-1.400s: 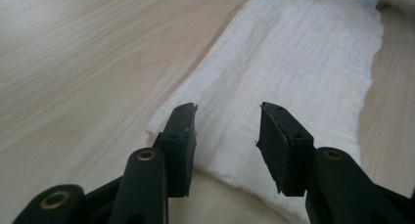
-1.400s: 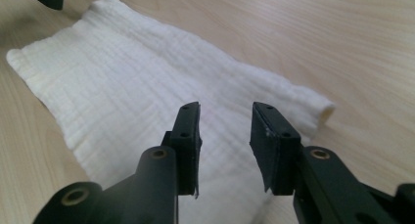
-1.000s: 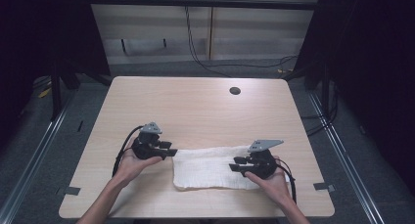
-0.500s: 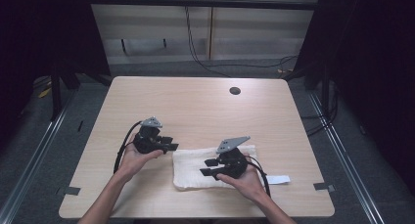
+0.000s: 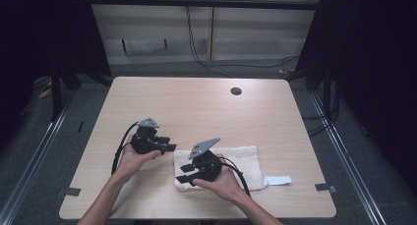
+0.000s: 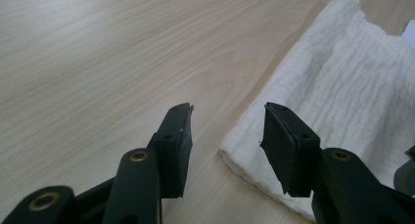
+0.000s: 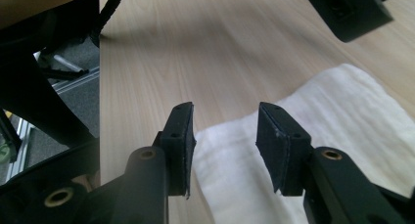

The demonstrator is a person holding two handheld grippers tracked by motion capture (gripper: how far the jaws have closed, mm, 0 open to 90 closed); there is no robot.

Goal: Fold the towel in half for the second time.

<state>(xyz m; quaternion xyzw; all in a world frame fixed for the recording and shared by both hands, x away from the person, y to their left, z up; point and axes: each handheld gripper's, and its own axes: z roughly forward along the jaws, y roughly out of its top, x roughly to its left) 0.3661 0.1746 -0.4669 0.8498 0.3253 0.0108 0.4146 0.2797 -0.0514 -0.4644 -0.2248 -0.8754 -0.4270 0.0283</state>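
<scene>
opening jaws on both; right gripper (image 5: 183, 175) moved left over towel (image 5: 246, 158), seemingly empty; left gripper (image 5: 169, 143) empty.

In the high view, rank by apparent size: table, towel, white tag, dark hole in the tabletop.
1. table
2. towel
3. tag
4. hole

Tag and hole look close in size; the hole lies farther from the camera, so that order is unsure.

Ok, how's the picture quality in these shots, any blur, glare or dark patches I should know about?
High view: the table is evenly lit, its surroundings fall to near black, and the white towel stays readable. Left gripper view: the towel and wood grain look sharp, while the near claw parts are soft. Right gripper view: the towel is slightly washed out and soft, with deep shadow at the left edge.
</scene>
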